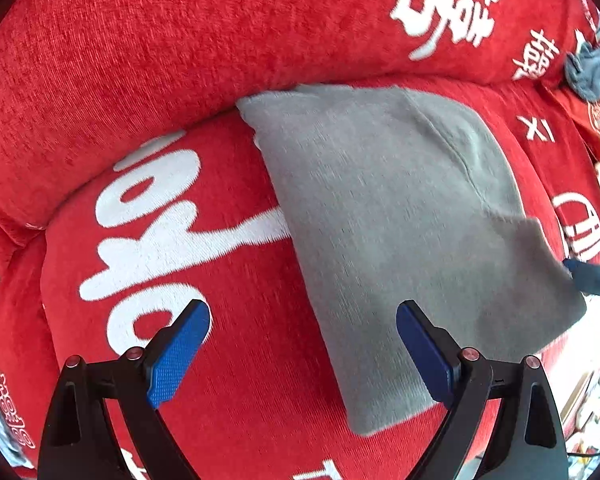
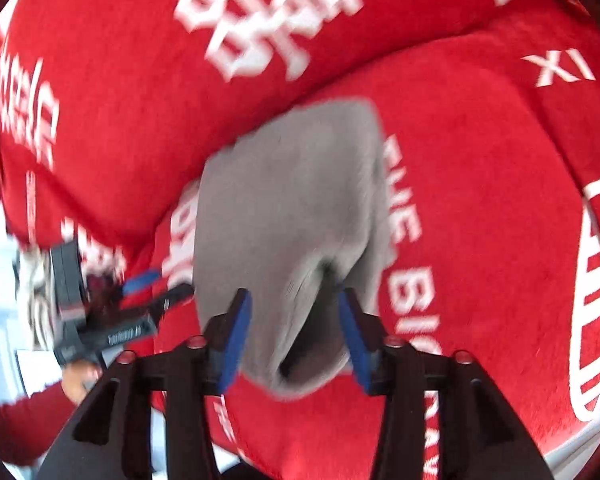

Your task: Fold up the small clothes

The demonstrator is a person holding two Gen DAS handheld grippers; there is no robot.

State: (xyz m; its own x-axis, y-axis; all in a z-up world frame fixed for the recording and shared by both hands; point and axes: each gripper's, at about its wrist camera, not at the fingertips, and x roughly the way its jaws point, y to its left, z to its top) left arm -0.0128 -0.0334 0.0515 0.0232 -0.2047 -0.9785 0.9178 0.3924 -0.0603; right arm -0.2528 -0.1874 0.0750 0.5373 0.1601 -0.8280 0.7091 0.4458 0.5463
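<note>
Grey garment (image 1: 384, 216): small knit piece, lying on red sofa cushion (image 1: 228, 360), reaching toward twelve o'clock. Likely light, limp, slipping little; best pinched at corners. Left hand-held gripper (image 1: 303, 354) hovering released; right hand-held gripper (image 2: 296, 336) straddling near edge, seemingly not clamping.

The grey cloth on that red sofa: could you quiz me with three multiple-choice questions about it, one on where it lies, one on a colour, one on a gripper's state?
1. The grey cloth lies:
A on the red sofa cushion
B on a floor
C in a basket

2. The gripper pads are:
A green
B blue
C yellow

3. The left gripper is:
A shut on the cloth
B shut on nothing
C open

Answers: 1 A, red cushion shows all round the cloth; 2 B, both pads are blue; 3 C, the pads stand wide apart with nothing pressed between them.
</note>
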